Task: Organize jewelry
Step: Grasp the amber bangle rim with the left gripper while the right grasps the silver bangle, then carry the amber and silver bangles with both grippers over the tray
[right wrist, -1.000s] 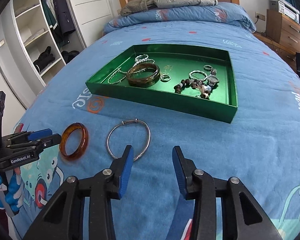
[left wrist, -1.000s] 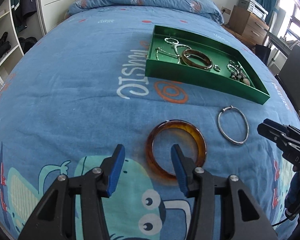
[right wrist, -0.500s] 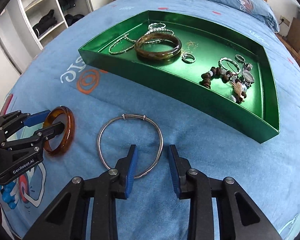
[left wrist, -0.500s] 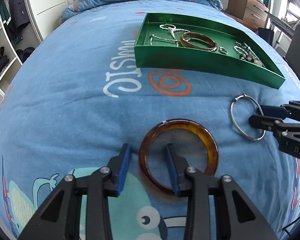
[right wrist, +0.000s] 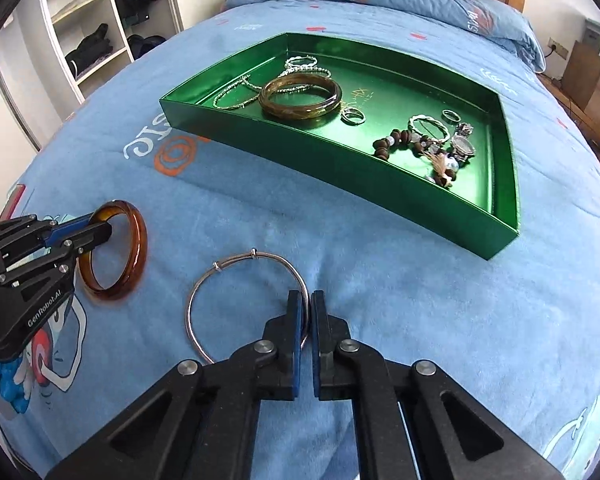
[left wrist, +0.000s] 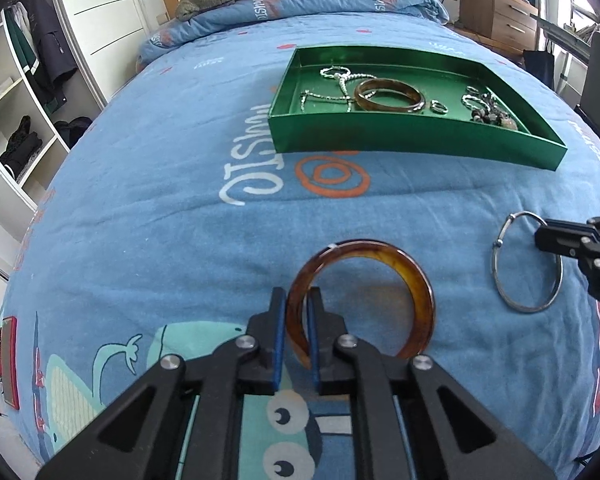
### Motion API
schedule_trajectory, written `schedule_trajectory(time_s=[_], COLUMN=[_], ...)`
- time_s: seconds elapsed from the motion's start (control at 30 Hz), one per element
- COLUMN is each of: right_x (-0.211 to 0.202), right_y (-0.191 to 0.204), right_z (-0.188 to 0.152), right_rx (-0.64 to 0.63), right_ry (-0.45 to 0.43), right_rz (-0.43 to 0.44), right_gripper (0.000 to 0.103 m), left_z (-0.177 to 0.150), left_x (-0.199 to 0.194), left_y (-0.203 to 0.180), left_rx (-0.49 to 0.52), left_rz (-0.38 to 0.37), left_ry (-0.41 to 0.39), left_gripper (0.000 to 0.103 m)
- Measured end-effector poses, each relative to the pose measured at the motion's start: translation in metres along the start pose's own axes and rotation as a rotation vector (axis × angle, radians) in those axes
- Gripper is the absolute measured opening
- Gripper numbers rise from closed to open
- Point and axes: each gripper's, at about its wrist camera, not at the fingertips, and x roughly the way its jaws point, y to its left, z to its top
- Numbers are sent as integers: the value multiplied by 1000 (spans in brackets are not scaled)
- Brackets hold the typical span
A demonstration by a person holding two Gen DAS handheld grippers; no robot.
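Amber bangle [left wrist: 380, 280] is sitting pinched in the left gripper [left wrist: 298, 320], blue pads pressing on the near-left part of its rim, one pad outside and one inside the ring. It is tilting up off the blue bedspread [left wrist: 140, 200], far edge raised (whether the near edge is touching the fabric is hard to tell). Right gripper [right wrist: 305, 316] is closing on the thin silver bangle [right wrist: 204, 284], jaws pressed onto the wire at the ring's near-right side; the rest of the ring is lying on the bedspread. The two bangles are lying apart, with a strip of bare fabric between them.

Green tray [right wrist: 340, 156] is resting farther up the bed, well apart from both grippers, its near wall facing them. Open bedspread is lying between the bangles and that wall. Inside the tray: a brown bangle [right wrist: 300, 98] towards the left, silver chains [right wrist: 236, 96] just beside it, a small ring [right wrist: 353, 115] near the middle, and a bead bracelet [right wrist: 400, 144] bunching with other small pieces towards the right end. Middle and near-right floor of the tray is showing bare green. Wardrobe shelves [left wrist: 16, 112] are standing off the bed's left edge.
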Motion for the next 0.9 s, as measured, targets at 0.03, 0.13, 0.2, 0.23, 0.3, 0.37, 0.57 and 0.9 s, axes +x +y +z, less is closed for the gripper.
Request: schedule_trajectory(time_s=[0.03, 0.13, 0.2, 0.23, 0.3, 0.37, 0.57, 0.9], right_x=[-7, -31, -50, -59, -78, -94, -133, -155], right_y=[0, -4, -5, -5, -6, -8, -16, -32], right_z=[-5, -16, -23, -25, -30, -34, -43, 3], right_rx=[1, 27, 34, 34, 34, 37, 65, 57], right_ry=[-17, -75, -111, -127, -158, -186, -259, -354], right_rz=[-7, -16, -28, -31, -36, -46, -69, -114], right_gripper=[4, 4, 4, 4, 4, 4, 4, 4], left_z=[0, -2, -4, -4, -5, -7, -6, 55], left_x=[-5, -24, -38, -44, -56, -68, -96, -100], left_y=[-1, -4, -6, -7, -7, -6, -2, 2], left_rx=[5, 24, 31, 34, 35, 34, 21, 10], left_rz=[6, 26, 29, 32, 35, 38, 34, -12], left_ry=[-10, -40, -57, -65, -78, -93, -138, -195], left_gripper=[9, 9, 9, 9, 9, 9, 9, 9])
